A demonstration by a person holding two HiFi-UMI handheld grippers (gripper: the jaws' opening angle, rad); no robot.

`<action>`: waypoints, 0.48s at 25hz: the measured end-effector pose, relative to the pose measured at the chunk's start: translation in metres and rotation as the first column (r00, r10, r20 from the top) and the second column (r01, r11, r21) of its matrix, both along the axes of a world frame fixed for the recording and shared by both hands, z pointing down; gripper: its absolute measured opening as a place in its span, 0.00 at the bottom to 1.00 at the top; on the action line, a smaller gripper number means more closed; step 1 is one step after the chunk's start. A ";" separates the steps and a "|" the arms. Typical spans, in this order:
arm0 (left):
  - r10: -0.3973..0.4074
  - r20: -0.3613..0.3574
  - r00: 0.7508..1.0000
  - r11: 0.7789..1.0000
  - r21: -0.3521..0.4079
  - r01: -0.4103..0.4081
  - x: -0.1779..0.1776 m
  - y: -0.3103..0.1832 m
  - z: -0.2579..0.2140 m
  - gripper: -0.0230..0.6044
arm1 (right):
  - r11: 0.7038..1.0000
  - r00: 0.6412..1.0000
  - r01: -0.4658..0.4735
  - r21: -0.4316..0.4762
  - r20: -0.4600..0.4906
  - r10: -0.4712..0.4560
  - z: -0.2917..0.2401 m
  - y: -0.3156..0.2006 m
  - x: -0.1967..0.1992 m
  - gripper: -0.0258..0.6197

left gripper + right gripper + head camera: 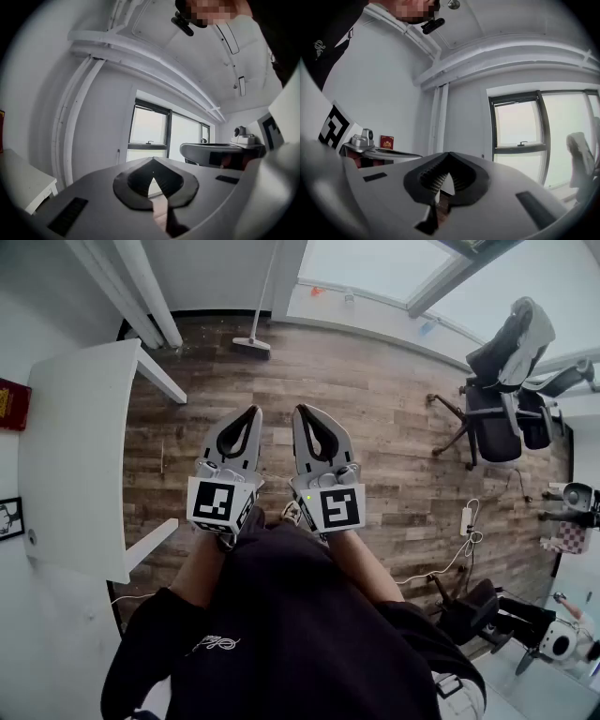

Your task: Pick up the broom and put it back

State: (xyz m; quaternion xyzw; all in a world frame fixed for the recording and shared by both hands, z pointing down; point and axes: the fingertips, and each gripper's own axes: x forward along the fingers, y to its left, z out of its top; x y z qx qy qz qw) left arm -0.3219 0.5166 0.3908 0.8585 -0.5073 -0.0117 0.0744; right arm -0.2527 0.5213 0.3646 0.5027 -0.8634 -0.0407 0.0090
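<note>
— Across the floor, head view: where's the broom [253,341]?
— Against the far wall, well apart from left gripper [249,418] and right gripper [306,416]
— Left gripper view?
— Jaws together, empty
— Right gripper view?
— Likewise closed on nothing; sweatshirt script [318,44] unreadable

head: high, steeply down onto floor [375,418] | gripper views: level, apparently sharing window [149,129]

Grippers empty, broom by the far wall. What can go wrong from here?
1. The broom stands propped by the wall on a thin handle. The left gripper and right gripper are both shut, so reaching in without opening could knock it over.
2. The table juts in left of the path; a swung handle may hit it.
3. A cable lies loose on the floor at right; stepping there could snag it.
</note>
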 end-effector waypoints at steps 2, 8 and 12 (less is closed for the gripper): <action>0.027 0.010 1.000 1.000 0.004 -0.027 -0.015 -0.005 0.000 0.04 | 1.000 1.000 -0.018 -0.007 0.002 0.018 0.004 -0.005 -0.016 0.07; 0.072 0.005 0.997 0.997 -0.003 -0.072 -0.047 -0.022 0.005 0.04 | 0.999 0.999 -0.051 -0.015 0.010 0.051 0.009 -0.024 -0.055 0.07; 0.076 0.009 0.997 0.996 -0.038 -0.076 -0.065 -0.041 0.025 0.04 | 0.995 0.995 -0.095 -0.043 0.014 0.096 0.023 -0.041 -0.060 0.07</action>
